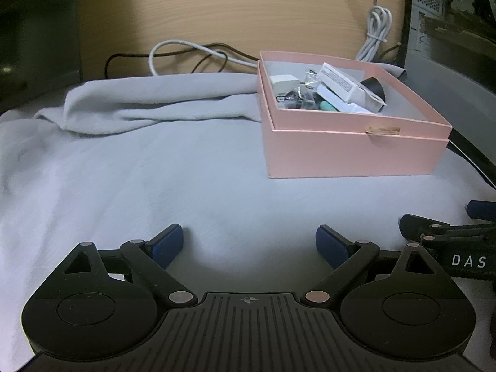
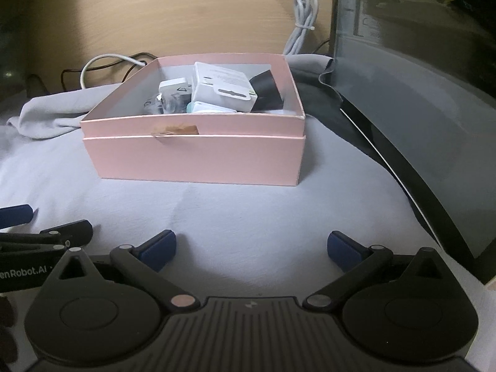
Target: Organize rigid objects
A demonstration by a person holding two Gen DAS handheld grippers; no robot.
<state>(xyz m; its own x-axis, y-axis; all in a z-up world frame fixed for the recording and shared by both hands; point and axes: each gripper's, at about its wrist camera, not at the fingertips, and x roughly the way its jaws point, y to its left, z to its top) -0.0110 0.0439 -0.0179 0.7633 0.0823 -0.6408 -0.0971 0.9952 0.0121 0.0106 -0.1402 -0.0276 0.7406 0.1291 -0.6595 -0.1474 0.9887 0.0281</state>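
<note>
Here, left to right. Bunched grey cloth (image 1: 130,105) lies at far left, spread over the whole work surface. The left gripper (image 1: 249,245) hangs low over bare cloth, jaws spread wide, nothing between the blue pads (image 1: 167,245). The right gripper (image 2: 251,249) sits just beside it, likewise wide and empty, and its side shows at the right edge of the left wrist view.

The pink box (image 1: 350,152) stands ahead and to the right of the left gripper, almost straight ahead of the right one, resting on the cloth, well apart from both. Inside: a white charger block (image 2: 175,90), a white carton (image 2: 223,85) leaning across the pile, a black cylinder (image 2: 267,88) at the right, a teal item (image 1: 328,105) low down, and some clear-wrapped bits I cannot identify. A dark panel (image 2: 418,142) stands to the right of the box.

Judgement: no loose item shows on the cloth, so the sorting looks finished or nearly so. If the contents need tidying, go in from above, over the near wall, and take one piece at a time.

Orientation: the carton's long axis runs roughly left-right across the box and is tilted, so the jaws should close across its short side. The cylinder's open end seems to face left toward the carton, though I'm not certain.
</note>
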